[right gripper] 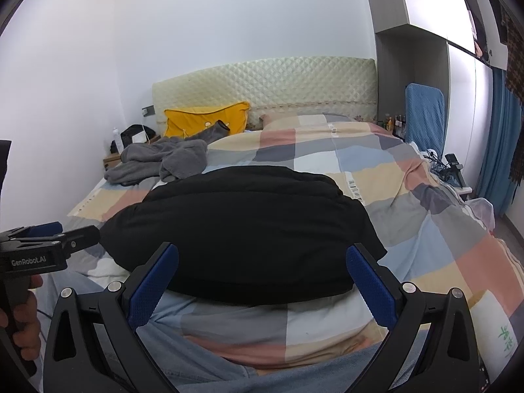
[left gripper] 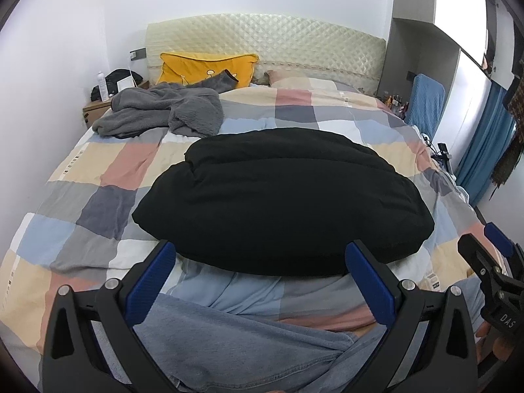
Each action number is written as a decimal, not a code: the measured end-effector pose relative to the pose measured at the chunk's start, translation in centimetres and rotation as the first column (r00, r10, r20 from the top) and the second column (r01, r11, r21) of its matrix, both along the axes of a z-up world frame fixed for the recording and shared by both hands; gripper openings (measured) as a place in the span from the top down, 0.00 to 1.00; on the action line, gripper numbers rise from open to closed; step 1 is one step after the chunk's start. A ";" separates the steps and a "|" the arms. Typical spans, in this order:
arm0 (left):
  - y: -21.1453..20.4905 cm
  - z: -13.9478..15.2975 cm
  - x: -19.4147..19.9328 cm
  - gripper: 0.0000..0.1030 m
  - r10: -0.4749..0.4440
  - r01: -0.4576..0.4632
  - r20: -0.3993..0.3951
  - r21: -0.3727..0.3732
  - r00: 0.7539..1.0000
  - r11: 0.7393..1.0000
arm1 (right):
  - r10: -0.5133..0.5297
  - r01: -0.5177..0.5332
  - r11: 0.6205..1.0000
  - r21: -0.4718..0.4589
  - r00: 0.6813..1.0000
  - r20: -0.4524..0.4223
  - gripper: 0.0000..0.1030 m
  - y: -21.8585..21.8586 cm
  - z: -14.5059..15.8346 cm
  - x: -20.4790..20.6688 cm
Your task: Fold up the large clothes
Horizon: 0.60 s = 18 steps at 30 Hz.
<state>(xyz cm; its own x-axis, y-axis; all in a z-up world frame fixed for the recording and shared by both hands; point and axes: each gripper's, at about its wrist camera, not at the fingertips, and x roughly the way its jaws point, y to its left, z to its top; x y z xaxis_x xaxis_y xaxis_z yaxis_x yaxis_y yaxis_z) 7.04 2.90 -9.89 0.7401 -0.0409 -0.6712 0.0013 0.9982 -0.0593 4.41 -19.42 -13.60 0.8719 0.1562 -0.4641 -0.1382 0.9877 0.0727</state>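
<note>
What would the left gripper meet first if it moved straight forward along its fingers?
Most likely the near edge of the folded black garment, which lies on the checked quilt just ahead of the open left gripper. Its height above the bed is unclear.

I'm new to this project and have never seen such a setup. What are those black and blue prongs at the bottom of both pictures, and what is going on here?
A person holds a two-finger gripper in each hand. Each picture comes from a camera on one gripper, looking along its fingers. The left gripper and the right gripper are both open and hold nothing. Ahead, on the checked bedspread, lies a folded black garment. A crumpled grey garment lies farther back, near a yellow pillow.
</note>
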 end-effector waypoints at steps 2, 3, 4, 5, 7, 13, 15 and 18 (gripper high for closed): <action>-0.1 0.0 0.0 0.00 0.002 -0.002 -0.001 0.005 1.000 1.000 | -0.001 0.001 1.000 -0.001 1.000 0.001 0.00 -0.1 0.0 0.0; 0.0 0.1 -0.1 0.00 0.007 -0.007 0.002 0.011 1.000 1.000 | -0.001 0.001 1.000 0.001 1.000 0.000 0.00 -0.2 0.0 0.0; -0.1 0.1 -0.2 0.00 0.011 -0.011 0.006 0.020 1.000 1.000 | 0.002 -0.002 1.000 0.001 1.000 0.001 0.00 -0.1 0.0 0.0; -0.2 0.1 -0.2 0.00 0.011 -0.011 0.009 0.024 1.000 1.000 | 0.002 -0.002 1.000 -0.002 1.000 0.001 0.00 -0.1 0.0 -0.1; -0.4 0.0 -0.3 0.00 -0.002 0.002 0.002 0.013 1.000 1.000 | 0.004 -0.004 1.000 -0.003 1.000 0.000 0.00 -0.2 0.0 -0.1; -0.6 0.0 -0.2 0.00 -0.007 0.007 -0.008 0.011 1.000 1.000 | 0.002 -0.002 1.000 -0.005 1.000 0.000 0.00 -0.5 0.1 -0.1; -0.6 0.1 -0.2 0.00 -0.003 0.003 -0.007 0.010 1.000 1.000 | 0.003 -0.003 1.000 -0.006 1.000 -0.003 0.00 -0.5 0.1 -0.1; -0.6 0.1 -0.2 0.00 0.001 -0.001 -0.008 0.011 1.000 1.000 | 0.004 -0.004 1.000 -0.006 1.000 -0.003 0.00 -0.5 0.1 -0.1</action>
<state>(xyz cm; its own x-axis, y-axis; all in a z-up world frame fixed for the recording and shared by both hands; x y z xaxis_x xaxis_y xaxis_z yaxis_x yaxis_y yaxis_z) 6.84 2.32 -9.75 0.7345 -0.0327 -0.6778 -0.0003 0.9988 -0.0485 4.35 -19.97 -13.48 0.8701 0.1568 -0.4672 -0.1419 0.9876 0.0672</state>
